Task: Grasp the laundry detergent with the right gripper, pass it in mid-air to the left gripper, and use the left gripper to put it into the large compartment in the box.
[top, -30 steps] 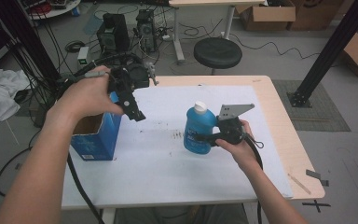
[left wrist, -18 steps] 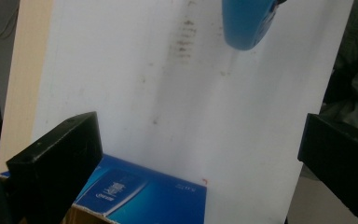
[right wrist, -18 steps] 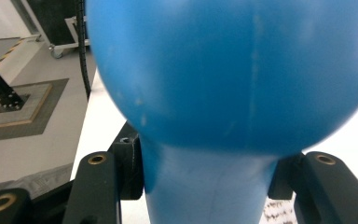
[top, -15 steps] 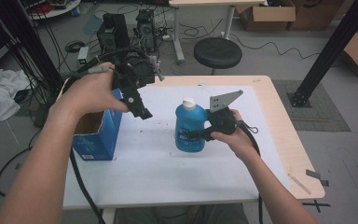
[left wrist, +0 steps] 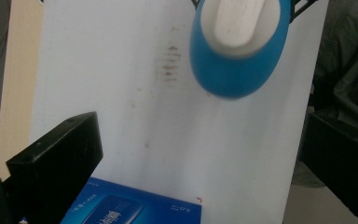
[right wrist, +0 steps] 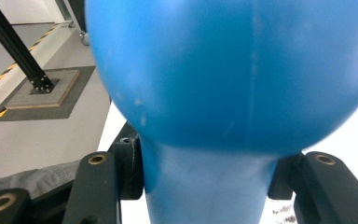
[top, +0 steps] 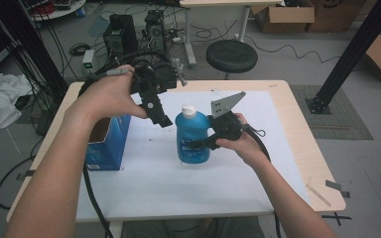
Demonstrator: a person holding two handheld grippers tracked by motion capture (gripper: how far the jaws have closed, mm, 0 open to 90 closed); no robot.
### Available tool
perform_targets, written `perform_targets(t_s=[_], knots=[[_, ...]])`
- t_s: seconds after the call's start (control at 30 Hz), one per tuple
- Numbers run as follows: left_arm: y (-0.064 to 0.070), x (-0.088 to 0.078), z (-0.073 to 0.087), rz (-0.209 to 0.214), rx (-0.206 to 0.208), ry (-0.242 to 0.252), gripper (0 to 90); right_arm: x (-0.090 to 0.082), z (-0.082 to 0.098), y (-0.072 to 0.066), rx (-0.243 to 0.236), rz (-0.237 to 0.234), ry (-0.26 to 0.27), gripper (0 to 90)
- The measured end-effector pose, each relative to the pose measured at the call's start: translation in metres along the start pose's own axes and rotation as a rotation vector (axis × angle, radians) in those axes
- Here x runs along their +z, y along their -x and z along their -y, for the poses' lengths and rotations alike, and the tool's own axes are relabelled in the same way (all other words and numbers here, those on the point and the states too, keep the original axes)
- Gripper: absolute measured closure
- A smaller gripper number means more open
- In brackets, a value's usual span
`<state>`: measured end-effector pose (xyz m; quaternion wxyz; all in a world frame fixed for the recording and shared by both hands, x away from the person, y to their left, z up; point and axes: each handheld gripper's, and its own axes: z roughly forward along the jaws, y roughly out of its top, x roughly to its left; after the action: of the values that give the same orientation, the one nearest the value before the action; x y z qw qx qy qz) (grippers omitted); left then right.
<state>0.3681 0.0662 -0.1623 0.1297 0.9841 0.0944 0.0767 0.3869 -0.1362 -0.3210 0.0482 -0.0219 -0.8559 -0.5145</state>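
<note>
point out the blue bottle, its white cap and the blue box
blue bottle [top: 192, 136], high view, on its labelled front
white cap [left wrist: 237, 21], left gripper view, on the cap's flat top
blue box [top: 108, 144], high view, on its side wall facing the bottle

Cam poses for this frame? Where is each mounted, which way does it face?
High view: above the person's side, looking forward and down at the white-topped table; forearms, both hands.
Left gripper view: on the left gripper, looking down past its black jaws onto the bottle cap.
Right gripper view: on the right gripper, jaws clamping the bottle.
Shared: blue plastic bottle, all three.
</note>
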Motion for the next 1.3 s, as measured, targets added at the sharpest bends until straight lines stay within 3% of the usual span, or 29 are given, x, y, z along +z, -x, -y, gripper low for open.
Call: perform_targets(t_s=[0.57,1.3], knots=[[0.005,0.006,-0.014,0.019,0.034,-0.014,0.3,0.013,-0.011,-0.001,-0.026,-0.037,-0.03,45.0],[0.015,0.029,-0.028,0.06,0.084,-0.092,0.3,0.019,-0.02,-0.005,-0.042,-0.057,-0.034,45.1]])
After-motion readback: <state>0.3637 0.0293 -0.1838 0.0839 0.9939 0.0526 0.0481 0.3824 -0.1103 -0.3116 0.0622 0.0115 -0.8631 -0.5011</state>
